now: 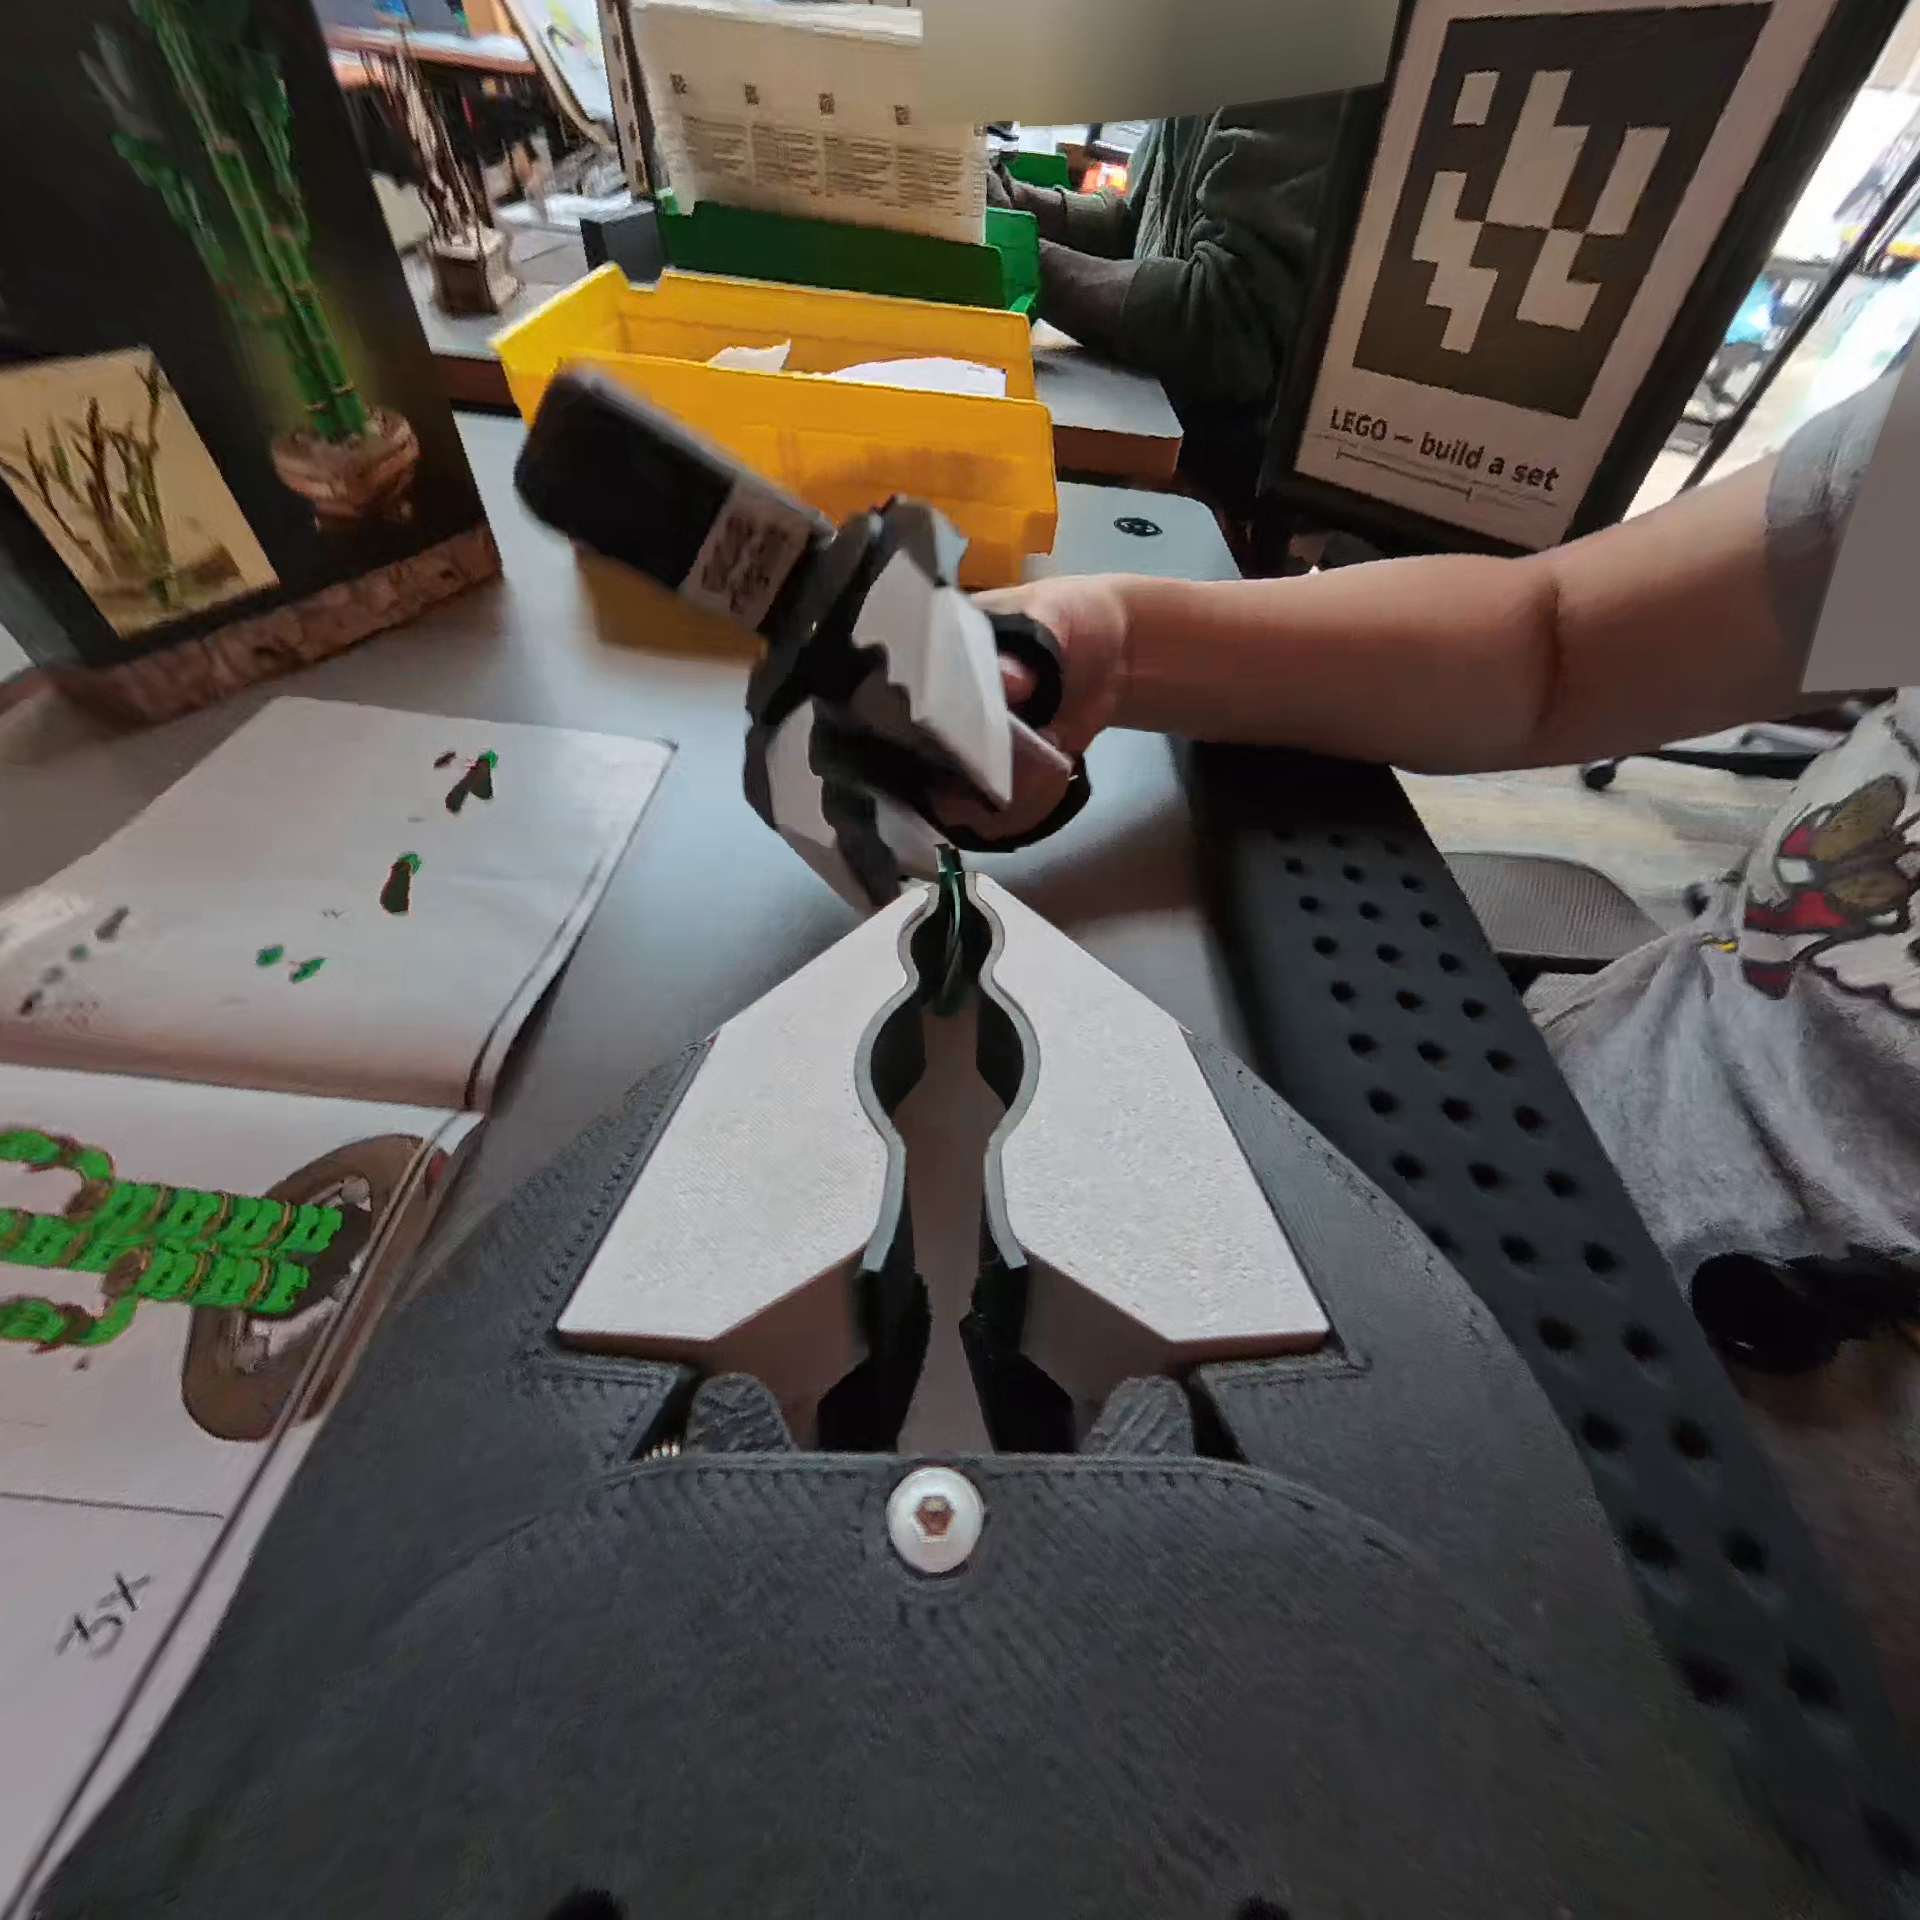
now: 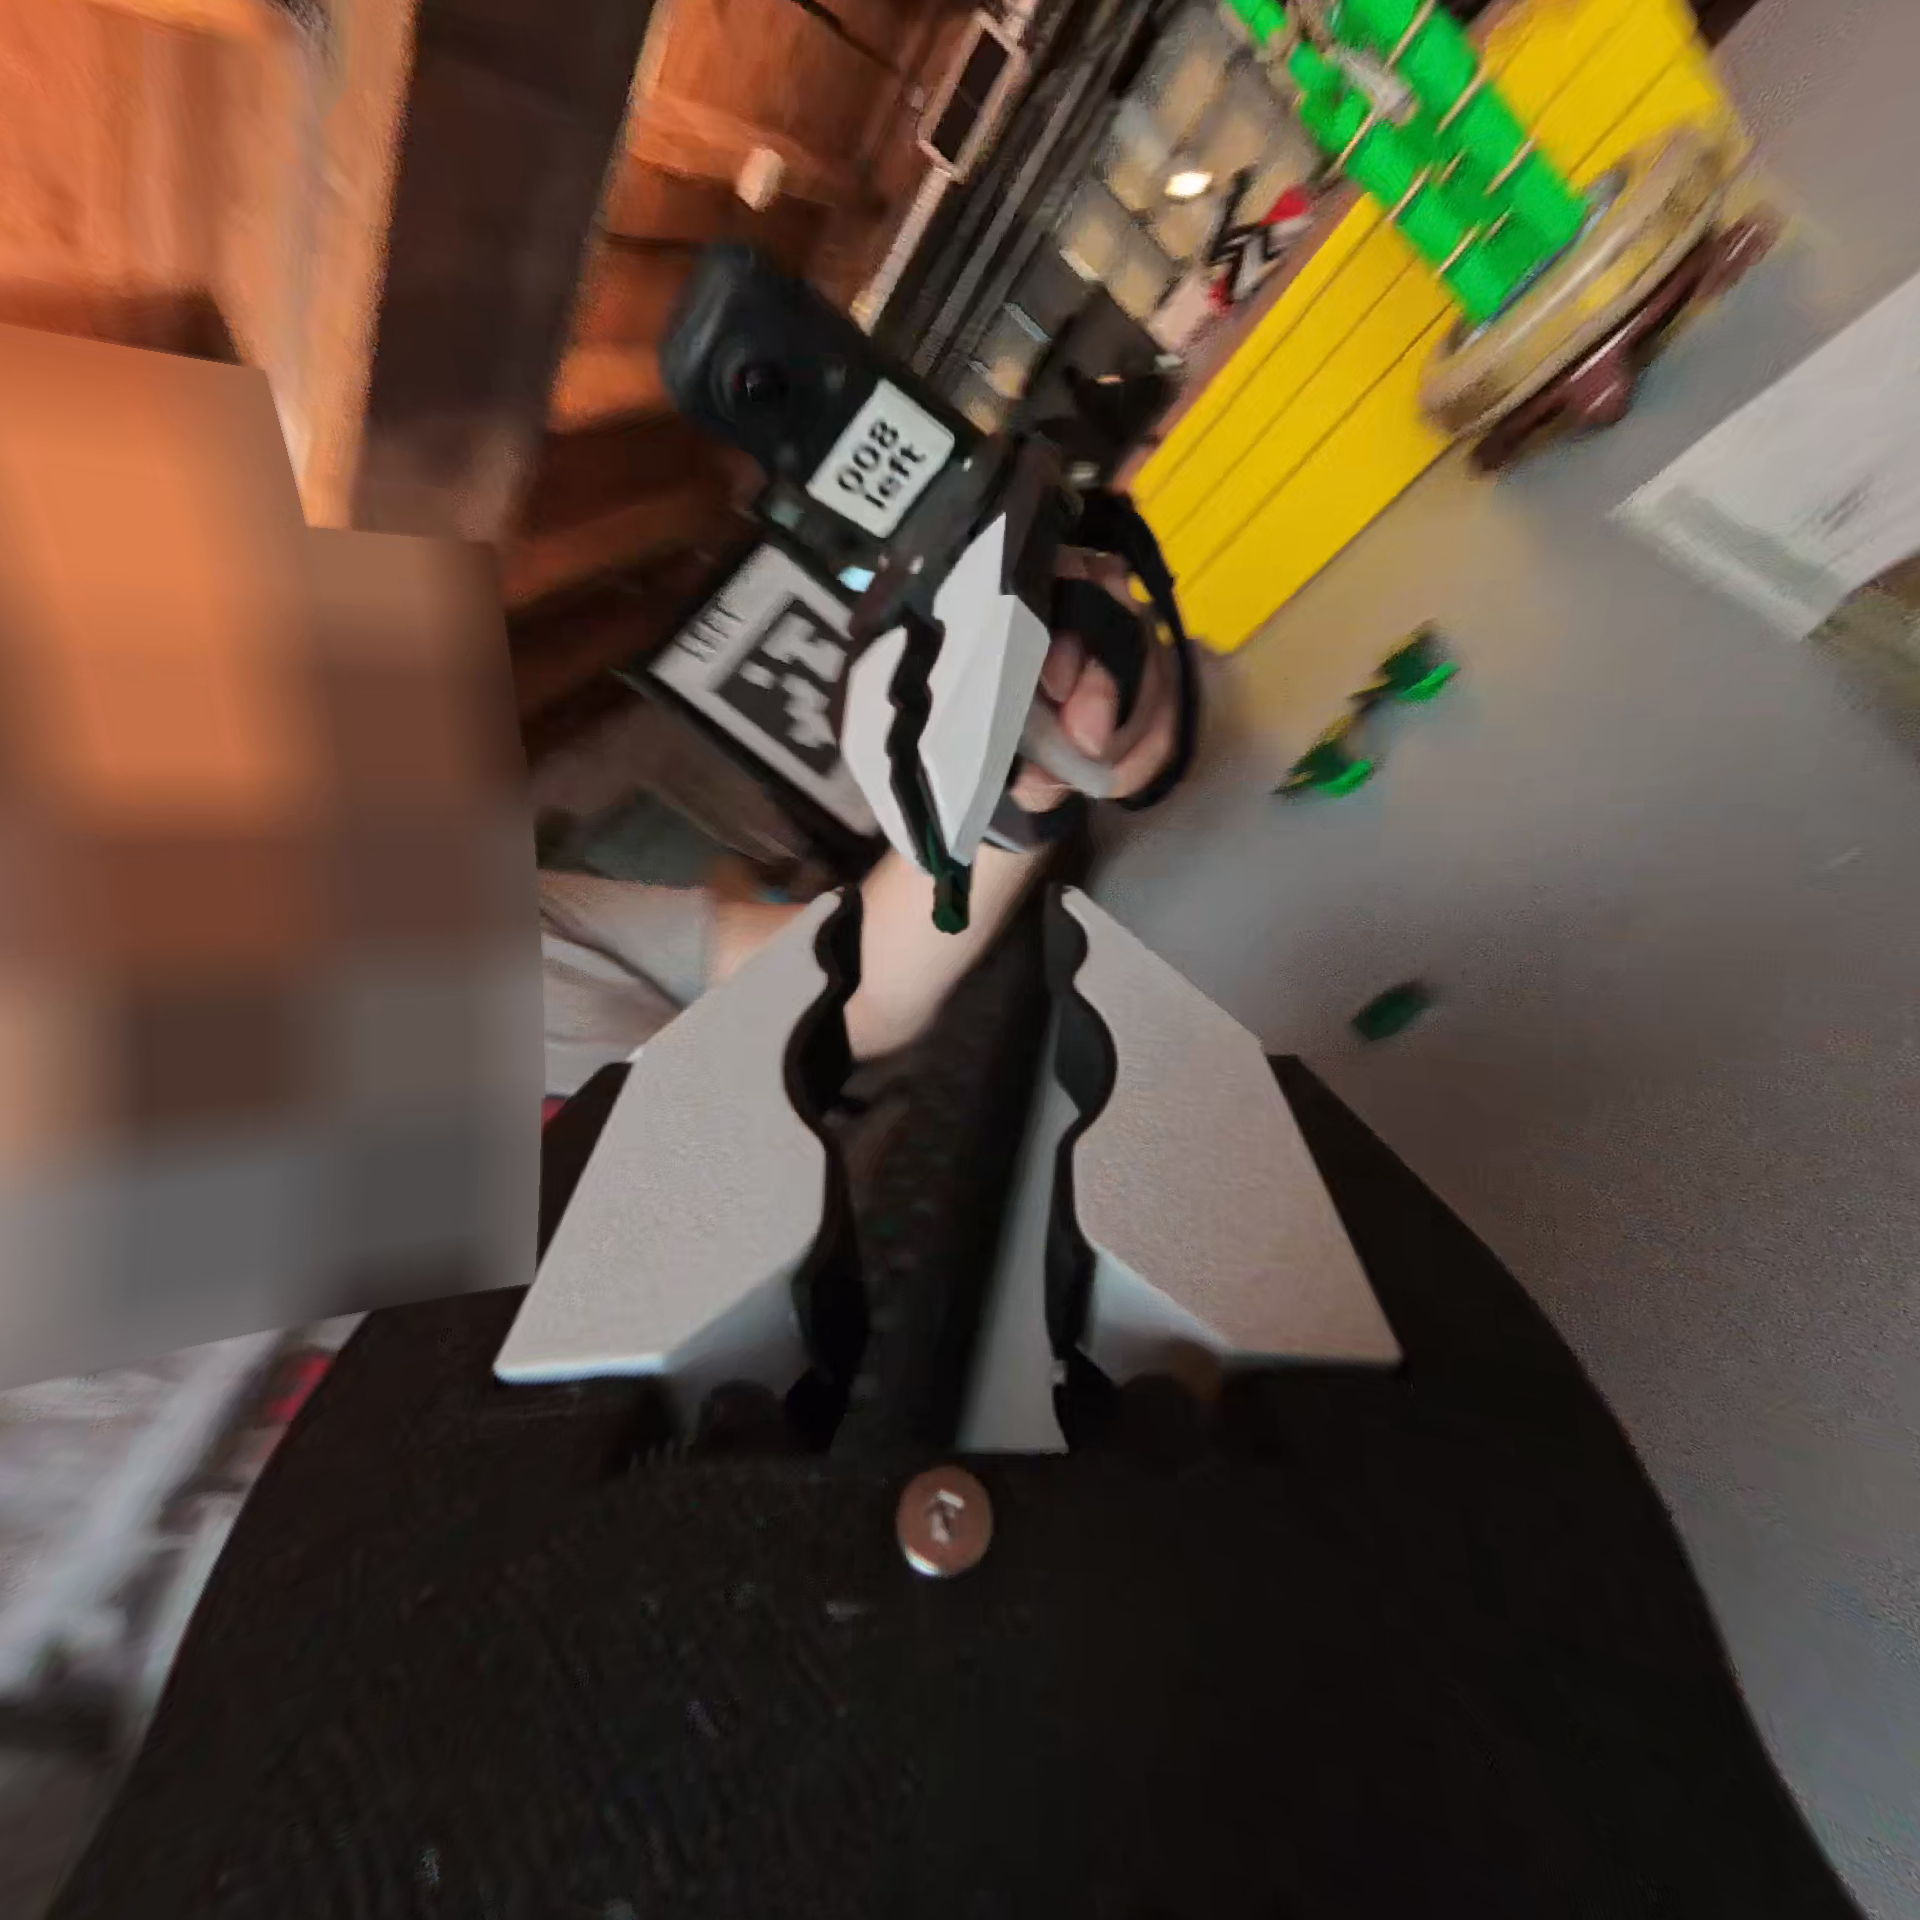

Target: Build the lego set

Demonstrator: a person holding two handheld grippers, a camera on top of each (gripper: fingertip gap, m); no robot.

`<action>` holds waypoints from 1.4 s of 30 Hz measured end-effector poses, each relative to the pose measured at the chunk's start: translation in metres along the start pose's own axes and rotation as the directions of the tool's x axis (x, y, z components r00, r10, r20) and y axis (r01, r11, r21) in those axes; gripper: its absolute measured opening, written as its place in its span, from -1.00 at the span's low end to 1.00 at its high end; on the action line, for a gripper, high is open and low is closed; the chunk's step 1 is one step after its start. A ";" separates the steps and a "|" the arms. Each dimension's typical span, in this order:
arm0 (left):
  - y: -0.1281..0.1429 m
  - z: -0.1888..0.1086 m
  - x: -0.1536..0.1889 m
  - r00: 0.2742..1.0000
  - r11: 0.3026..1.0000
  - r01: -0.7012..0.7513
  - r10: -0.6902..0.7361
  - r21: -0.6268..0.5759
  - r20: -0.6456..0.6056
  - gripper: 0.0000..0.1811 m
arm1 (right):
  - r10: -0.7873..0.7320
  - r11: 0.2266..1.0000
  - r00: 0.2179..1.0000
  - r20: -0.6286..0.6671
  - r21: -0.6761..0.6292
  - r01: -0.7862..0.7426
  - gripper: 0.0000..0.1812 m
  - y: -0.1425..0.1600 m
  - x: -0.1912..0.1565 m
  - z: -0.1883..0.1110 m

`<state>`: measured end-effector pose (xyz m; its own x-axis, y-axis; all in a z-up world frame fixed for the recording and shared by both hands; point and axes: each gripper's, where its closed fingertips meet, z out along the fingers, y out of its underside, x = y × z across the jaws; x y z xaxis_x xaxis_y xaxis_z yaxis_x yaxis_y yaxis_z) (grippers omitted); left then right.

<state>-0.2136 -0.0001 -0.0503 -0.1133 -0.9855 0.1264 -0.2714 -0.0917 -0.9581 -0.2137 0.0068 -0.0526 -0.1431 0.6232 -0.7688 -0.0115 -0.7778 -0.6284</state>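
A: We start at our left gripper (image 1: 948,935). Its jaws are pinched almost together on a thin dark green lego piece (image 1: 948,961), which sits right at the tips.

B: And the piece's long axis runs along the fingers, pointing forward and away from us; its far end pokes just past the tips. In the right wrist view the same piece (image 2: 948,902) sticks out below the left gripper's white fingertips, pointing down toward our right gripper (image 2: 951,914).

A: The right one's jaws stand apart, with nothing between them. We see only a forearm and dark fabric through the gap.

B: From the left wrist view, the right gripper's tips (image 1: 883,883) come down just beside the piece's far end. We cannot tell whether they touch it; that spot is small and blurred.

A: The hand (image 1: 1049,686) holding the right gripper comes in from the right, above the grey surface (image 1: 665,883).

B: Further out, an open instruction booklet (image 1: 312,894) lies on the left, cut off by the frame edge. Behind stand a yellow bin (image 1: 831,416) and a box (image 1: 208,343) with a bamboo picture.

A: In the right wrist view, loose green pieces (image 2: 1371,717) lie on the surface well apart from the jaws, and a green bamboo build (image 2: 1455,187) stands near the yellow bin. All of that is smeared by motion, so we cannot make out the shapes.

B: The piece's exact form is also unclear; only its slim dark green outline shows.
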 end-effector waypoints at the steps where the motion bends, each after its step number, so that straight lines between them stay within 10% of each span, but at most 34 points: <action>1: 0.002 -0.002 -0.005 0.996 0.996 0.090 -0.090 -0.007 -0.014 -1.00 | -0.225 0.974 0.968 -0.115 -0.044 0.221 -0.53 -0.002 0.005 -0.001; 5: 0.004 -0.009 -0.023 0.906 0.907 0.420 -0.417 0.036 -0.076 -1.00 | -0.887 0.433 0.306 -0.345 -0.393 0.812 -0.63 -0.013 0.001 -0.005; 8: 0.016 -0.010 -0.027 0.859 0.862 0.507 -0.507 -0.014 -0.067 -1.00 | -0.944 0.282 0.114 -0.310 -0.574 0.769 -0.71 0.000 0.014 -0.003; 27: 0.015 -0.005 -0.015 0.815 0.828 0.559 -0.559 -0.047 -0.153 -1.00 | -0.952 0.274 0.119 -0.282 -0.611 0.743 -0.94 0.007 0.022 0.005; 32: 0.007 -0.007 -0.015 0.998 0.997 0.026 -0.022 -0.068 0.057 -0.51 | -0.876 0.482 0.345 -0.337 -0.591 0.646 -0.94 0.015 0.037 -0.005; 36: 0.022 0.008 -0.006 0.906 0.908 -0.352 0.392 -0.228 0.161 -0.63 | -0.802 0.592 0.504 -0.321 -0.533 0.605 -0.94 0.023 0.033 -0.004; 42: 0.043 0.019 -0.003 0.919 0.892 -0.337 0.381 -0.301 0.099 -0.73 | -0.856 0.504 0.454 -0.249 -0.598 0.623 -0.94 0.036 0.032 -0.001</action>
<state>-0.2066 -0.0036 -0.0971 -0.1125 -0.9551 -0.2741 -0.4920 0.2932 -0.8197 -0.2174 -0.0009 -0.1003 0.1909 0.9686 0.1594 0.4966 0.0448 -0.8668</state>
